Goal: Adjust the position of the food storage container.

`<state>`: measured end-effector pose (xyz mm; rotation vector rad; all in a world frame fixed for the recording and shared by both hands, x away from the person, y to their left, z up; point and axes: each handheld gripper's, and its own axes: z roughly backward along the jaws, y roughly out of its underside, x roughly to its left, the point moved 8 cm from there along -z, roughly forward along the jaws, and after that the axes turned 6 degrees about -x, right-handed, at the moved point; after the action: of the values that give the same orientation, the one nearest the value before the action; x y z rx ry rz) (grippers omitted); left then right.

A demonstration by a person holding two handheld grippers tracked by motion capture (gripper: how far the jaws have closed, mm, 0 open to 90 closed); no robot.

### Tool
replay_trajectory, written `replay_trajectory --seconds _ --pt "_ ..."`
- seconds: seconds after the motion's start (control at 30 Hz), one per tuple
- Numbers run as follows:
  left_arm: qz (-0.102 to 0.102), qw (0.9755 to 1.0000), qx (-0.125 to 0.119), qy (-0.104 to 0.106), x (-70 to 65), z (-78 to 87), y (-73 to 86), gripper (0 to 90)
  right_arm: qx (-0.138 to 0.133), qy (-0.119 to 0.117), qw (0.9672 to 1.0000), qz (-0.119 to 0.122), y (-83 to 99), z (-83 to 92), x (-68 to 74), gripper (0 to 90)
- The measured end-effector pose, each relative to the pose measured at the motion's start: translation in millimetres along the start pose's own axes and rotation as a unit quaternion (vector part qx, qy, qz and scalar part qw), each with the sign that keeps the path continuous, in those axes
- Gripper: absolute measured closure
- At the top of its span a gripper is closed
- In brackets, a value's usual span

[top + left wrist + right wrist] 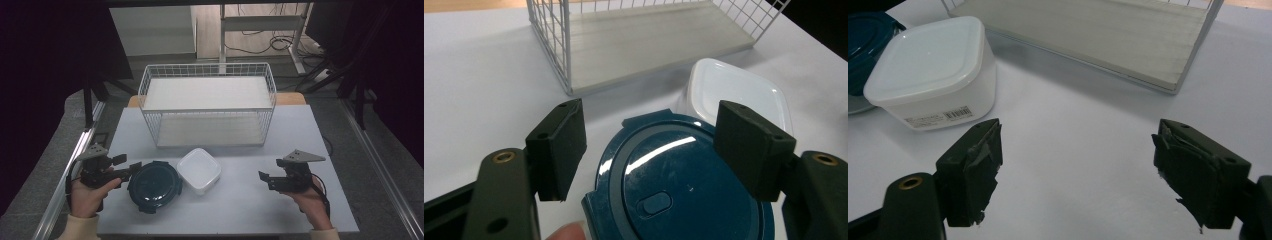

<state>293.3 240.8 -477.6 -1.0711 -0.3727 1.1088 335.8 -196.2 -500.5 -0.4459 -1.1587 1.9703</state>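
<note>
A dark blue round container (pixel 154 186) with a clip-on lid stands at the front left of the table (pixel 240 200). Touching its right side is a white square lidded container (pixel 199 170). My left gripper (pixel 128 165) is open right at the blue container's left edge. In the left gripper view its jaws (pixel 651 145) stand wide over the near part of the blue lid (pixel 674 190), with the white container (pixel 736 92) beyond. My right gripper (pixel 269 171) is open over bare table at the right, pointing left. In the right gripper view nothing lies between its jaws (pixel 1078 165), and the white container (pixel 933 65) sits ahead to the left.
A white wire basket (pixel 207 107) with two shelf boards stands at the back middle of the table, its open side facing me. Its lower board (pixel 1088 35) lies just past the containers. The table's edges drop off close to both hands.
</note>
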Motion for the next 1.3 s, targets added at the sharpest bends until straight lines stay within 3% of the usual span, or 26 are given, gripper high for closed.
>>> replay_trajectory --seconds 0.37,0.53,1.07,1.3 --pt "0.000 1.0000 -0.002 -0.003 3.9 8.8 2.6 28.4 0.017 0.001 0.9997 0.015 2.2 -11.4 4.4 20.4" --pt "0.004 1.0000 -0.006 -0.003 0.7 12.5 3.4 28.2 0.006 -0.007 0.9997 0.021 -4.4 -8.5 10.9 20.6" --pt "-0.004 0.9997 0.018 -0.018 -5.7 -8.6 7.5 28.1 0.018 -0.009 0.9997 0.016 0.2 -2.3 12.3 20.8" --pt "-0.022 0.9993 0.030 -0.004 -6.3 -21.1 -4.6 31.2 0.007 0.000 0.9998 0.016 -4.1 7.4 9.7 20.8"
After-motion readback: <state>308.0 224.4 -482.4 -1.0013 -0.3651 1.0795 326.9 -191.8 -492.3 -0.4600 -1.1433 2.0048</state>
